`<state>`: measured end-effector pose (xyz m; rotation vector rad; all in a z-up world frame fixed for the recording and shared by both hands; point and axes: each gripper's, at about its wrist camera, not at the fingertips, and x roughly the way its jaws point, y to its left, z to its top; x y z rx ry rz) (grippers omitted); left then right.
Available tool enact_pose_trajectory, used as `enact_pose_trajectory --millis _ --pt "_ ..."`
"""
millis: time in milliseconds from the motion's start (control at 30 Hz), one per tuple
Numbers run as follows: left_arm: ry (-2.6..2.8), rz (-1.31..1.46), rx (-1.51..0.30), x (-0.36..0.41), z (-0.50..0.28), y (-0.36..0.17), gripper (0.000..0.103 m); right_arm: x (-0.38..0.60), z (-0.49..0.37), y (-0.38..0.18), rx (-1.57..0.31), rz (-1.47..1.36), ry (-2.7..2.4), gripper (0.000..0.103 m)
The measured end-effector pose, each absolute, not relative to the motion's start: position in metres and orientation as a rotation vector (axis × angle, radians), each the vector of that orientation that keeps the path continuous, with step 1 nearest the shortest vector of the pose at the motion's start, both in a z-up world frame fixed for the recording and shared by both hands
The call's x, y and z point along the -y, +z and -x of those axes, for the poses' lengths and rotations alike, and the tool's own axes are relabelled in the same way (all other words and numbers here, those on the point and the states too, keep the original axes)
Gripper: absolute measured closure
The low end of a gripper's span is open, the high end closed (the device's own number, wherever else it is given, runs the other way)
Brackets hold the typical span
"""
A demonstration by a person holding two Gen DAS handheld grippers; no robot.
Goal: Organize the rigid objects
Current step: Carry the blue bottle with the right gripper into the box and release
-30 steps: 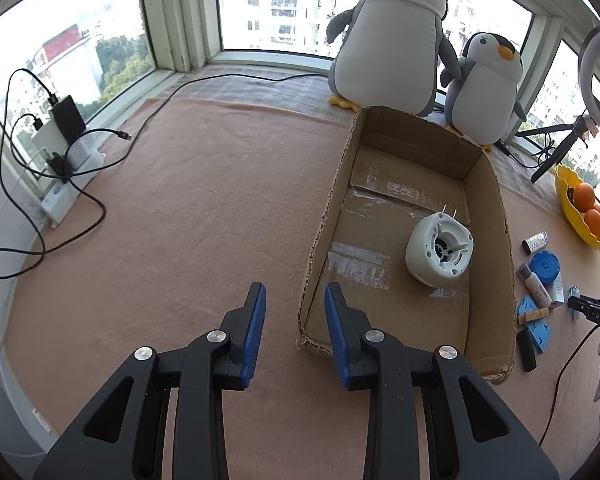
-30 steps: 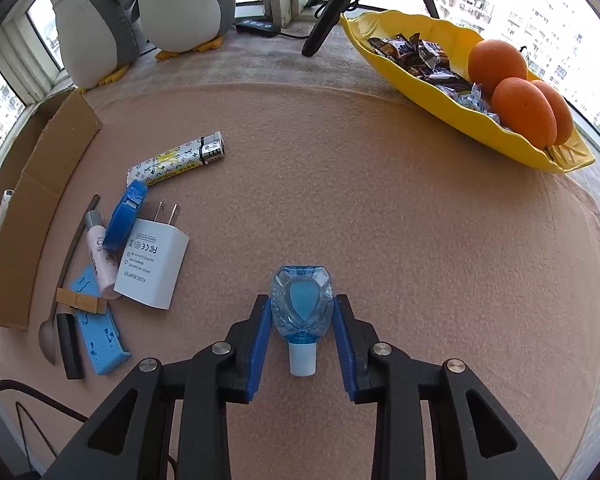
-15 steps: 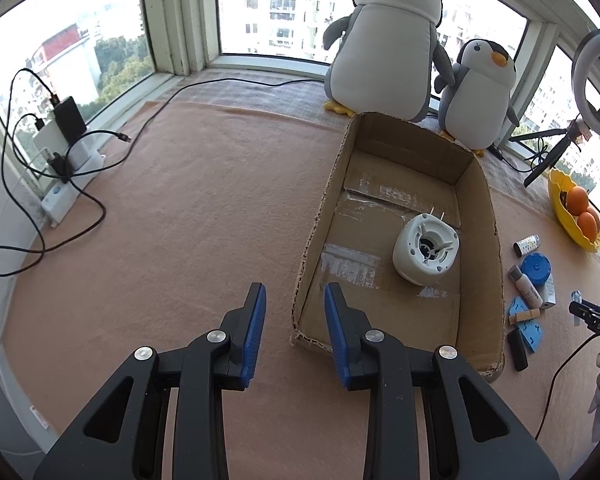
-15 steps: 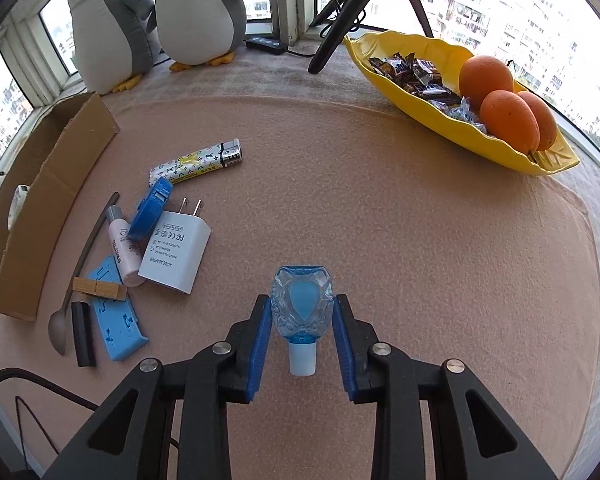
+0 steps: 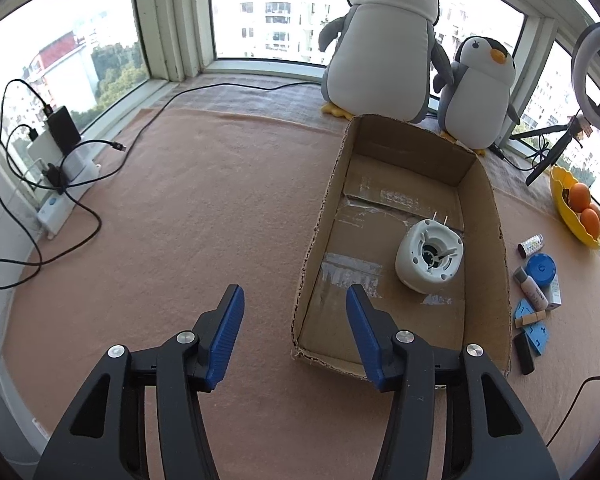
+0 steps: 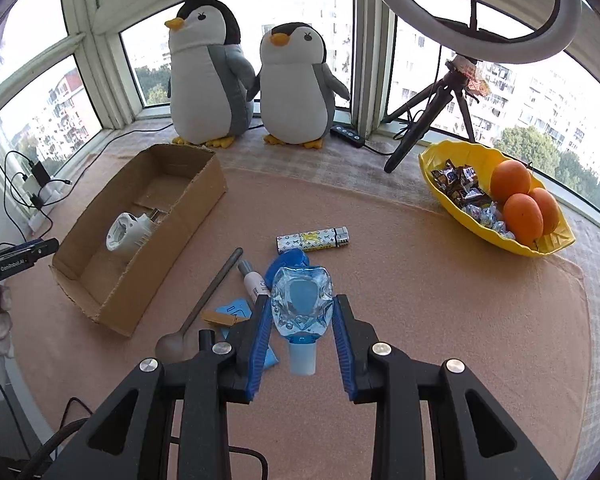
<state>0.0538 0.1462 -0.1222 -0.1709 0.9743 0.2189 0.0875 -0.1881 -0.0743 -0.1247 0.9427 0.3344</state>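
Left gripper [image 5: 294, 320] jaws just opened, empty, right gripper [image 6: 301, 322] lifted with bottle [image 6: 301, 304]

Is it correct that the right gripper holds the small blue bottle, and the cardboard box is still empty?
Not quite. The right gripper does hold the blue bottle, but the cardboard box is not empty: the left wrist view shows a white round device inside.

Open carpet left of the box, clutter to its right

The cardboard box [image 5: 480, 184] holds only a white round device [image 5: 429, 255], leaving most of its floor bare; small items crowd just beside its right wall: spoon [image 6: 204, 304], lighter [image 6: 312, 241]; two plush penguins [image 6: 208, 72] block the far end
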Motion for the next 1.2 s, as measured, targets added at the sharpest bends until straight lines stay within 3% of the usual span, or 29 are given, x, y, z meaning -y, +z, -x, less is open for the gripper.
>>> enact_pose_trajectory --millis 400,867,1200 --pt "0.223 0.183 -1.006 -0.158 -0.071 -0.146 0.051 0.092 -0.075 -0.062 -0.919 0.202 0.531 0.075" --pt "0.161 0.203 -1.016 -0.154 -0.083 -0.159 0.088 0.012 -0.080 -0.086 -0.976 0.253 0.651 0.075" --pt "0.143 0.204 -1.018 -0.153 -0.085 -0.163 0.092 -0.015 -0.083 -0.107 -1.020 0.281 0.670 0.075"
